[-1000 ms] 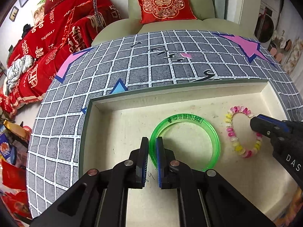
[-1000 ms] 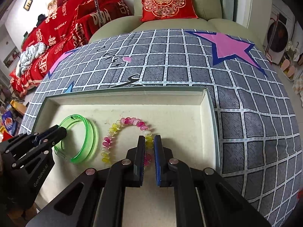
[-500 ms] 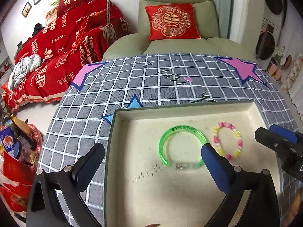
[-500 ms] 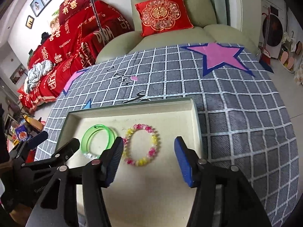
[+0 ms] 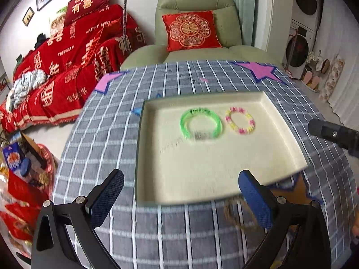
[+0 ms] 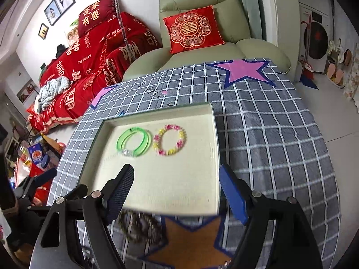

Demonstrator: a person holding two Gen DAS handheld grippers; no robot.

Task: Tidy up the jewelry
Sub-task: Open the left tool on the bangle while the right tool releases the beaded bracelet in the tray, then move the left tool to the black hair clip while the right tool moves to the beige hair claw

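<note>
L gripper fully spread, R gripper opening, both empty; green bangle & bead bracelet lie side-by-side in tray.

A grey cloth with white grid lines covers the tabletop, printed with a pink star at the far right and an orange star at the near edge. Beyond it stands a pale green armchair with a red embroidered cushion. To the left is a sofa under red blankets, with framed pictures on the wall above.
</note>
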